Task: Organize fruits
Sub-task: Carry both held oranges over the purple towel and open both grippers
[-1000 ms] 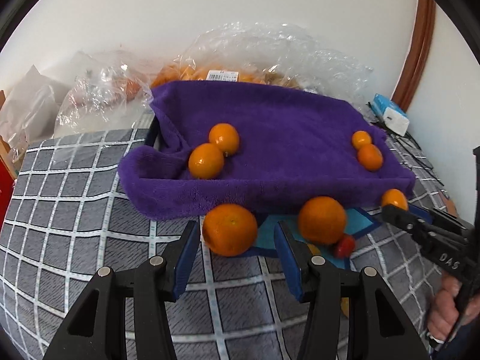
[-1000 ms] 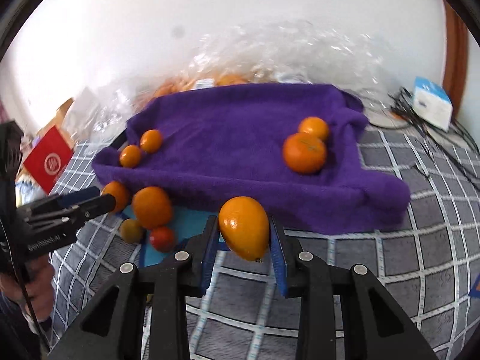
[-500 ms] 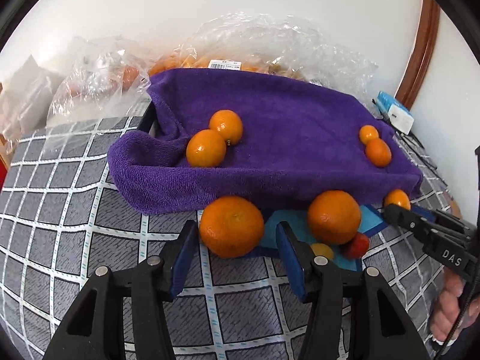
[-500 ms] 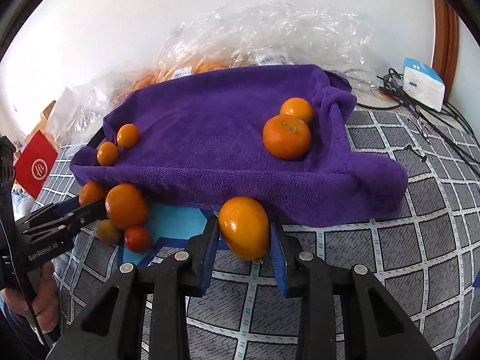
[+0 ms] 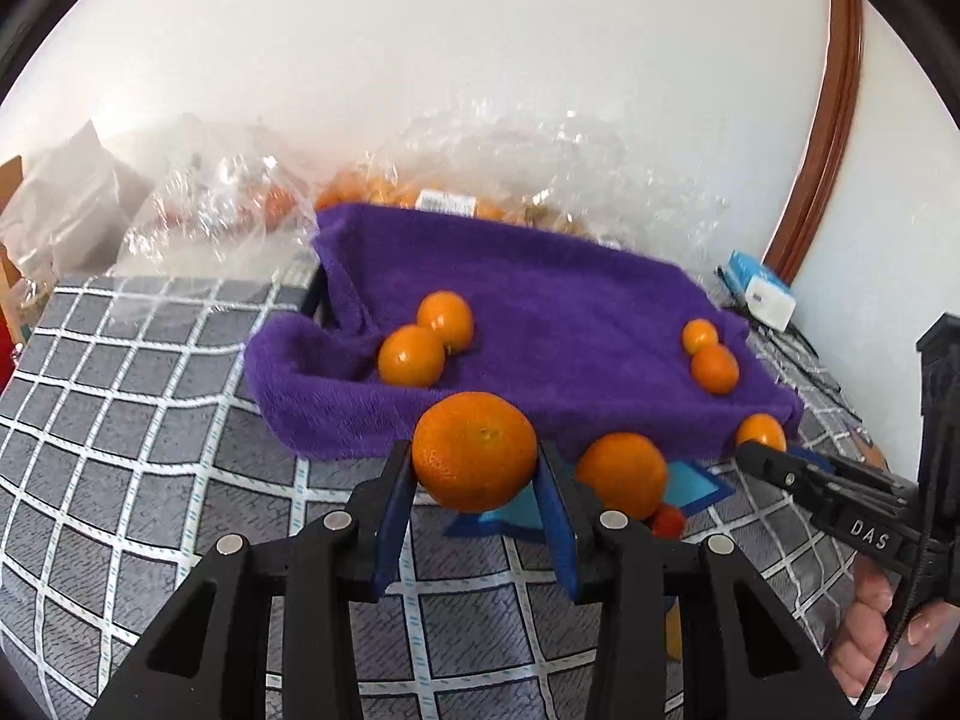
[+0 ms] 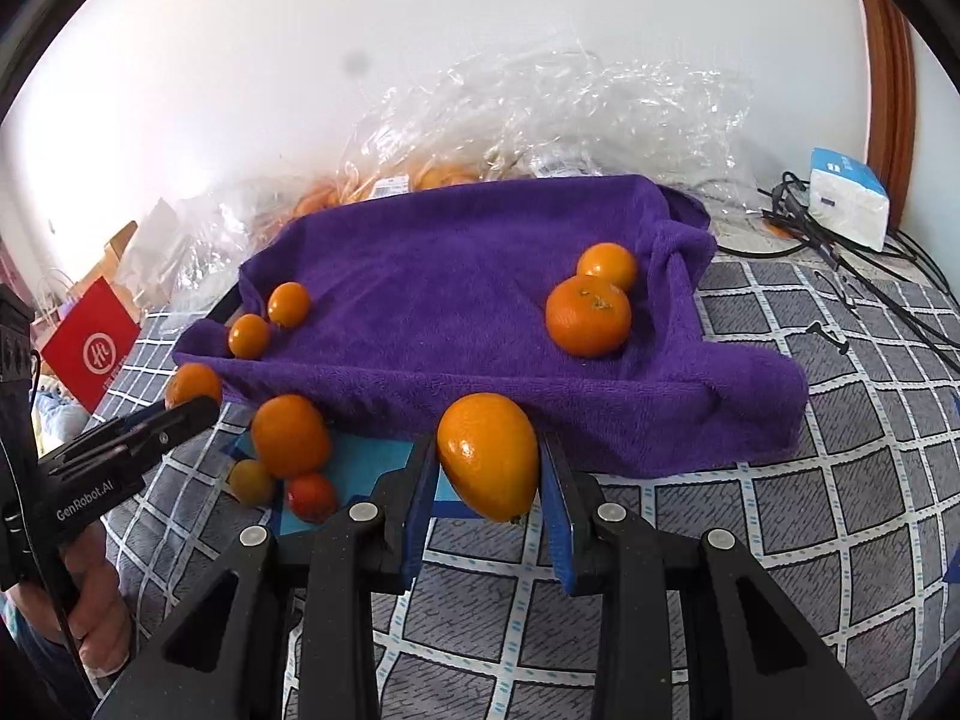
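One handheld gripper point(image 5: 474, 480) is shut on a large round orange point(image 5: 474, 450), lifted in front of the purple towel-lined tray point(image 5: 540, 300). The other handheld gripper point(image 6: 487, 474) is shut on an oval orange point(image 6: 489, 456) near the tray's front edge point(image 6: 480, 384). Two oranges point(image 5: 426, 336) lie in the tray's left part and two small ones point(image 5: 708, 354) in its right part. Loose by the blue mat point(image 6: 360, 462) are an orange point(image 6: 290, 435), a small yellow fruit point(image 6: 251, 482) and a small red fruit point(image 6: 311, 495). The other gripper shows at the right edge of the left wrist view point(image 5: 780, 468).
Clear plastic bags of oranges point(image 5: 480, 180) lie behind the tray by the white wall. A white and blue box point(image 6: 846, 198) with black cables sits at the right. A red card point(image 6: 90, 348) stands at the left. The surface is a grey checked cloth point(image 5: 120, 420).
My left gripper has closed on the large orange and lifted it off the cloth. My right gripper still holds the oval orange and has moved closer to the tray.
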`<state>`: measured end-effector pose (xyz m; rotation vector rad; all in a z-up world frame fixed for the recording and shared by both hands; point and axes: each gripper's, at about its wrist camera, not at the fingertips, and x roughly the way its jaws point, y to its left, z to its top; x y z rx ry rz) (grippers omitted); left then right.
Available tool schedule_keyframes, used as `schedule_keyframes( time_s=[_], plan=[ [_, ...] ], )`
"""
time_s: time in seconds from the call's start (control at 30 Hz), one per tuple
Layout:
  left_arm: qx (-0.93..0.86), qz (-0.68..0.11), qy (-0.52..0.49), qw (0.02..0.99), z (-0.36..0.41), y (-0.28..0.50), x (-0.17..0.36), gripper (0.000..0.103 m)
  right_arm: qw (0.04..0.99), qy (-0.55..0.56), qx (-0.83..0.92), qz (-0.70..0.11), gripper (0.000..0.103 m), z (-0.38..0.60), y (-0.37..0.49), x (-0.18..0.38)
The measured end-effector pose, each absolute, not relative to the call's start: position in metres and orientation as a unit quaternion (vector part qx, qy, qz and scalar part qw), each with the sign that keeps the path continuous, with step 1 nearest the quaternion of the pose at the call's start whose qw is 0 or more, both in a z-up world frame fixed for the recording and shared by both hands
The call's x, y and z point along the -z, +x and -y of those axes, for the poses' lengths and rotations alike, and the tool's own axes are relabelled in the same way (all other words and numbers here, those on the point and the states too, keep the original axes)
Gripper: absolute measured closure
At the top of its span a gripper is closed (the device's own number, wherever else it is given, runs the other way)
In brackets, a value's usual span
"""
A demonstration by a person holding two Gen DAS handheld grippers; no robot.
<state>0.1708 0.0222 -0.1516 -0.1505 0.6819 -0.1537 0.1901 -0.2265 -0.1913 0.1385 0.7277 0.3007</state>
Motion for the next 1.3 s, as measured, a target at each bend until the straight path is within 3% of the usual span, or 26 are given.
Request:
schedule_keyframes(
  time_s=[0.6,0.87,1.07,1.3],
  plan=[
    [0.031,-0.286,-0.108,0.952,-0.049,0.169,0.134,0.065,0.924,0.126,-0.145,-0.33,0.07,0.248,0.198,0.164],
    [0.043,-0.286,-0.102,0.952,-0.061,0.175,0.097,0.065,0.936,0.091,-0.133,-0.312,0.07,0.249,0.219,0.125],
    [0.044,-0.282,-0.117,0.951,-0.072,0.208,0.059,0.065,0.936,0.109,-0.127,-0.31,0.07,0.257,0.256,0.108],
    [0.029,-0.287,-0.131,0.948,-0.083,0.254,0.05,0.065,0.937,0.1,-0.119,-0.312,0.07,0.258,0.296,0.099]
  ],
)
